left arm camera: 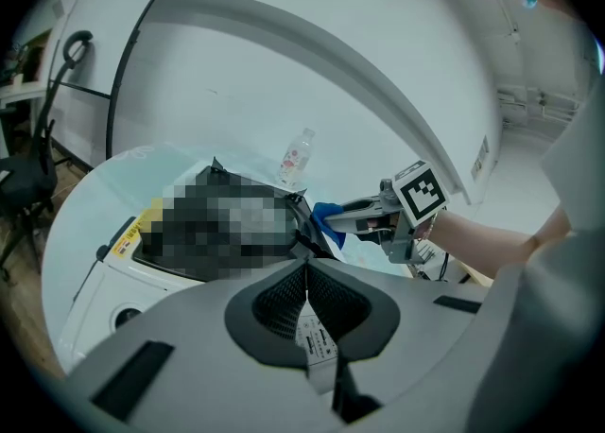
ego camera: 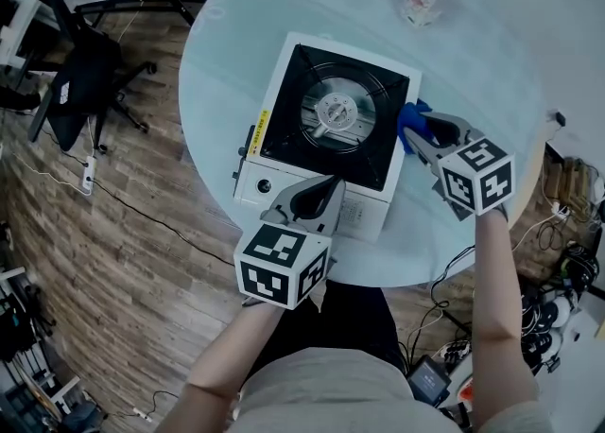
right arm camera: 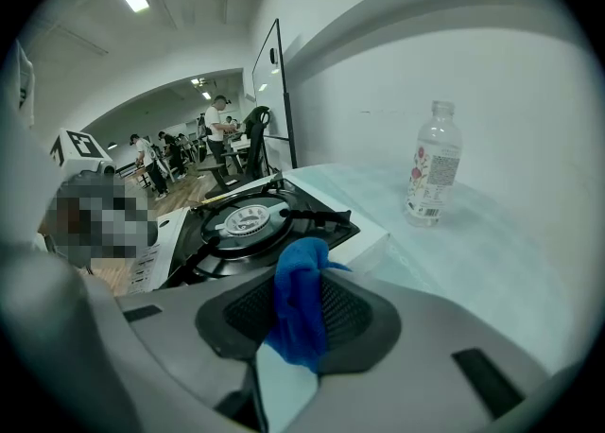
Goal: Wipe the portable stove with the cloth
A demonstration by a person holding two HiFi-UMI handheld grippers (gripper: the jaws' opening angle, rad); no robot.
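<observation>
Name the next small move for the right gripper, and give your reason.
Probably slide the right gripper to the person's left, so the blue cloth it is shut on drags across the portable stove's black top. The cloth sits at the stove's right edge, beside the burner grate. The left gripper, jaws together, is at the stove's front edge, seemingly steadying it.

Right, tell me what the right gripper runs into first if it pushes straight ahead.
Most likely the stove, at its near edge: the right gripper, shut on the cloth, points at it, though depth is unclear.
</observation>
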